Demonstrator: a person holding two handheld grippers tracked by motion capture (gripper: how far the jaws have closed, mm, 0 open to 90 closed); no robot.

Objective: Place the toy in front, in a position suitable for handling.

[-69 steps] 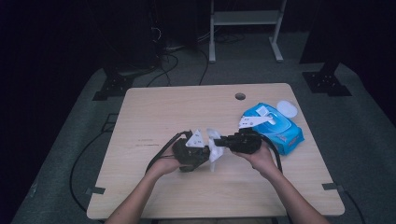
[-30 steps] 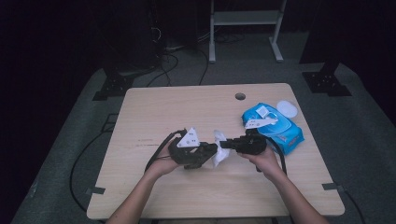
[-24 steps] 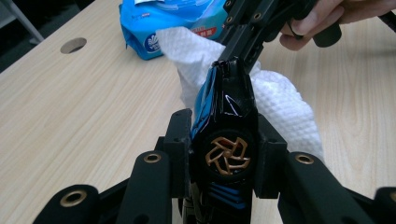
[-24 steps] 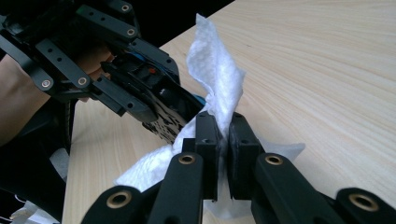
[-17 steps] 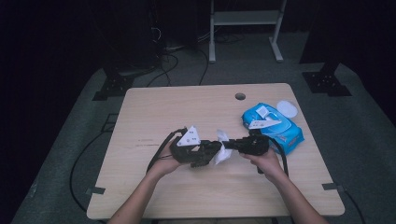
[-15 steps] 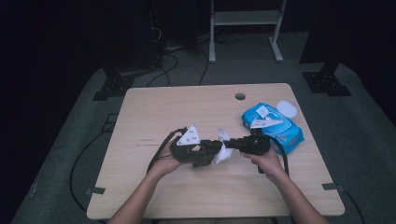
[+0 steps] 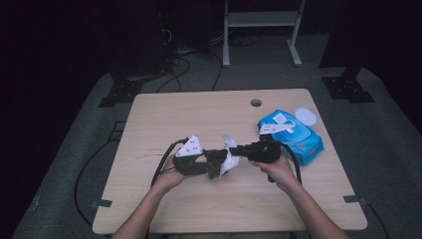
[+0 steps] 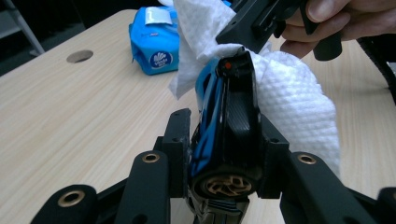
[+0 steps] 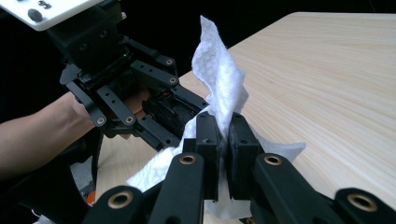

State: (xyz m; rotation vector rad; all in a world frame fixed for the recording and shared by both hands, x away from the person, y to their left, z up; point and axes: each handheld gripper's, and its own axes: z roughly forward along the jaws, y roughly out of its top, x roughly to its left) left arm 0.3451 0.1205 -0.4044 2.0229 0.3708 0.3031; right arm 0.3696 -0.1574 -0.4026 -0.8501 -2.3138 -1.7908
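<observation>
Between my left claw's [image 8: 224,154] jaws sits a black and blue mouse [image 8: 226,126], squeezed tight, its long side running straight out from the claw. Just past its far end, my right claw [image 9: 223,140] pinches a white wipe [image 9: 219,79] and drapes it over the mouse's tip. The right claw is the one nearer the wipe. Compared with a bit ago, both claws sit lower and closer together. The blue pack [image 7: 291,134] lies off to the right.

Right gripper [image 9: 227,140] fingers [image 9: 208,140] pinch white wipe [image 9: 219,79]; left gripper [image 9: 140,107] beside it, above table [image 9: 327,70].
</observation>
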